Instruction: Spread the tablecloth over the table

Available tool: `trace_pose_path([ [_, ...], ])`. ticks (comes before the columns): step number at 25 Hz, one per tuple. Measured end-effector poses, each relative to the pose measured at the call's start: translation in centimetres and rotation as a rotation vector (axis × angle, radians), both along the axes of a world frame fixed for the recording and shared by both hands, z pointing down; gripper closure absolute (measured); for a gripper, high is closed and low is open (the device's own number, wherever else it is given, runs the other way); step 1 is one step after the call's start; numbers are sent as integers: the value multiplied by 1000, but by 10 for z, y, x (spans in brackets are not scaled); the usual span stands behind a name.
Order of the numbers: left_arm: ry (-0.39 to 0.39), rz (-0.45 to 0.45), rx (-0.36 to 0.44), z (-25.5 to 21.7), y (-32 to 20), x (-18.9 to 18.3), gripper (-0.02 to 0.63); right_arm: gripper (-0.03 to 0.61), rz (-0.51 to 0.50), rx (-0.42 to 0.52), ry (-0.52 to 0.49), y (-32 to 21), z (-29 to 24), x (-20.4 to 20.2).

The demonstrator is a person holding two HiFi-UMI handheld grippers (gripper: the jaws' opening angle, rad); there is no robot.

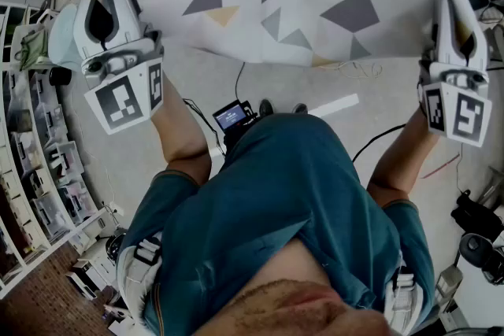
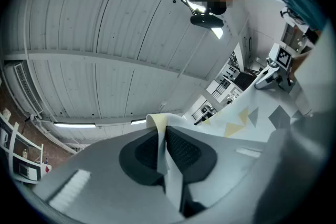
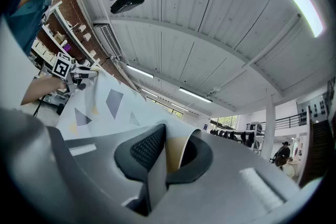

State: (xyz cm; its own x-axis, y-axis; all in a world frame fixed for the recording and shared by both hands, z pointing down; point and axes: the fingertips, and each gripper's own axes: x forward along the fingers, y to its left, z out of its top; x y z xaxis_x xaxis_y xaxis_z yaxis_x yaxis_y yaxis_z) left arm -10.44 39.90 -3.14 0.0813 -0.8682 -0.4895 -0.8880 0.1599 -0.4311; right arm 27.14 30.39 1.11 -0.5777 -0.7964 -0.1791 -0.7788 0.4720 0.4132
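Item: tablecloth [image 1: 276, 4], white, grey and tan triangle print.
Position: held aloft, stretched between both grippers, above grey floor [image 1: 315, 94].
Left gripper [image 2: 161, 139]: jaws clamped on one cloth corner (edge curls up past pads).
Right gripper [image 3: 164, 150]: jaws pinched on opposite corner.
Person's teal shirt [image 1: 291, 193] below.

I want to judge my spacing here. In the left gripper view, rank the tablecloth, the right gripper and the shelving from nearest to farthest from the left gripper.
1. Tablecloth: clamped in the jaws of the left gripper, centre.
2. Right gripper: across the cloth, upper right.
3. Shelving: background, beyond the cloth's edge.
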Motion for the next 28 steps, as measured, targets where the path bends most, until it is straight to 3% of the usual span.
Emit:
trace_pose_path([
  [22, 6, 4, -16, 5, -11, -1, 606, 551, -18, -26, -27, -8, 4, 1],
  [28, 17, 20, -27, 8, -17, -19, 606, 551, -5, -41, -32, -11, 5, -13],
])
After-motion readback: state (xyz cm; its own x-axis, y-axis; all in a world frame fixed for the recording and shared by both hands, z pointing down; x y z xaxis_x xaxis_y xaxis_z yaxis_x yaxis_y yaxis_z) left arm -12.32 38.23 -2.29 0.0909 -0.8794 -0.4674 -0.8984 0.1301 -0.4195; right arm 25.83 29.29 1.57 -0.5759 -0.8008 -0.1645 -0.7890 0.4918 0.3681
